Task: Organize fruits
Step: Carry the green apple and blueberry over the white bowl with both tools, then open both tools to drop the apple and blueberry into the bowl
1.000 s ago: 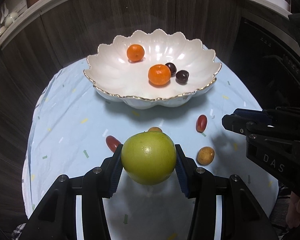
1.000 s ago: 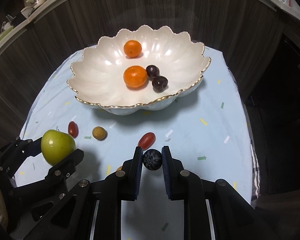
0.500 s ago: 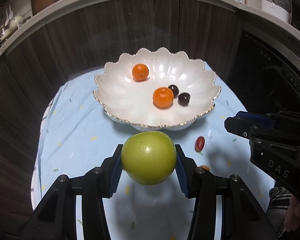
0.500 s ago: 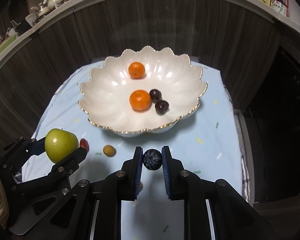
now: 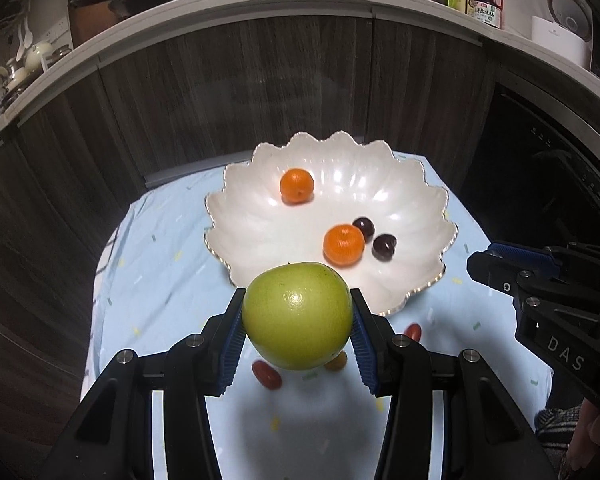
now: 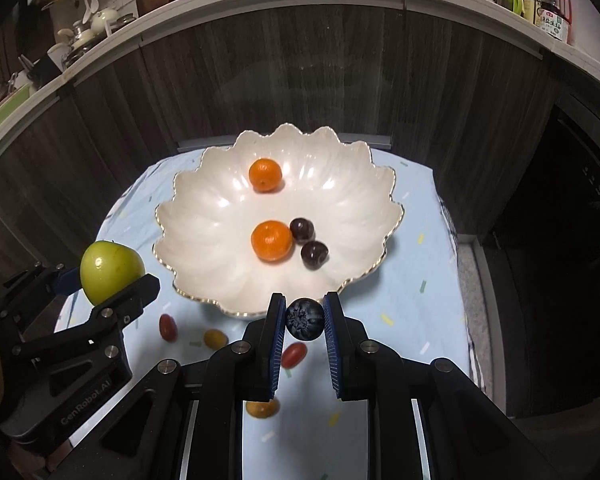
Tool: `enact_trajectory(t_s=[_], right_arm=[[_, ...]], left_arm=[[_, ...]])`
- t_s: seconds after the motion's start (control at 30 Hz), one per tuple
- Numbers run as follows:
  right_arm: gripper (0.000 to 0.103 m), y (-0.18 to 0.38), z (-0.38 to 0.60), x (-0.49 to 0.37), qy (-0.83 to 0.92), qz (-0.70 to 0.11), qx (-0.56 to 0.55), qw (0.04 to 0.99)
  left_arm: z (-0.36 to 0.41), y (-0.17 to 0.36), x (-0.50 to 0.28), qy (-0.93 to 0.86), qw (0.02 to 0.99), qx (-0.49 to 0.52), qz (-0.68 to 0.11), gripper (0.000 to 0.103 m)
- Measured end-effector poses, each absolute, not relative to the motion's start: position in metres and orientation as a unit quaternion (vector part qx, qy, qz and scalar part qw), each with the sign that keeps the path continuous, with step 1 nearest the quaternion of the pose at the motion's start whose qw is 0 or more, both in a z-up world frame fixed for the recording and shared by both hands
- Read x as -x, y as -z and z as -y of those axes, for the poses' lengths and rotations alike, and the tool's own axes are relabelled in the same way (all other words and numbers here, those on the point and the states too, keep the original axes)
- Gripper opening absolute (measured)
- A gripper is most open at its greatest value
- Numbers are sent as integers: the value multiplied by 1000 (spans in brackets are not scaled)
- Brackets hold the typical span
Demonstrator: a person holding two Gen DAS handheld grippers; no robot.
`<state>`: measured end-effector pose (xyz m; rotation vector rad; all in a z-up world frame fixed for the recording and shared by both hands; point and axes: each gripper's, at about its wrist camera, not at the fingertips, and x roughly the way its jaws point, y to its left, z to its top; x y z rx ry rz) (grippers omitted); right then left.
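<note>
The left gripper (image 5: 298, 320) clamps a smooth, waxy green apple (image 5: 298, 314) across its widest part, its ribbed blue pads pressed to both flanks, so the round fruit cannot roll out. It hangs above the pale blue, confetti-flecked tablecloth (image 5: 160, 280), just short of the near rim of the glossy white scalloped ceramic bowl with a gilt edge (image 5: 260, 216). The right gripper (image 6: 305, 318) pinches a small, dark, wrinkle-crowned blueberry (image 6: 305, 319) between nearly closed jaws, also close to the bowl's near rim (a light squeeze seems wise, since such a berry would likely bruise).

Both fruits are held aloft and aimed at the bowl, which I judge to be the collecting place: two dimpled orange mandarins (image 6: 271, 240) and two shiny dark cherries (image 6: 314, 254) already lie in its fluted hollow, the nearer mandarin touching one cherry. On the cloth in front of the bowl there remain oblong red cherry tomatoes (image 6: 167, 327) and small round yellow-orange fruits (image 6: 215, 338), near one another but apart. The bowl's sloped, slick sides would probably send any released fruit rolling toward the centre, so a low release looks sensible.
</note>
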<state>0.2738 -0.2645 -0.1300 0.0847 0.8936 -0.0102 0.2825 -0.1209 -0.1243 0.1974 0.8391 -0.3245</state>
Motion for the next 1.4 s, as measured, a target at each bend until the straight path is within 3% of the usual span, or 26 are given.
enact_trajectory(t_s=[1.4], right_arm=[[21,175,287,-356,11,-465,-49,884]], left_arm=[[135,172,-368,144,876,-86,-452,48]])
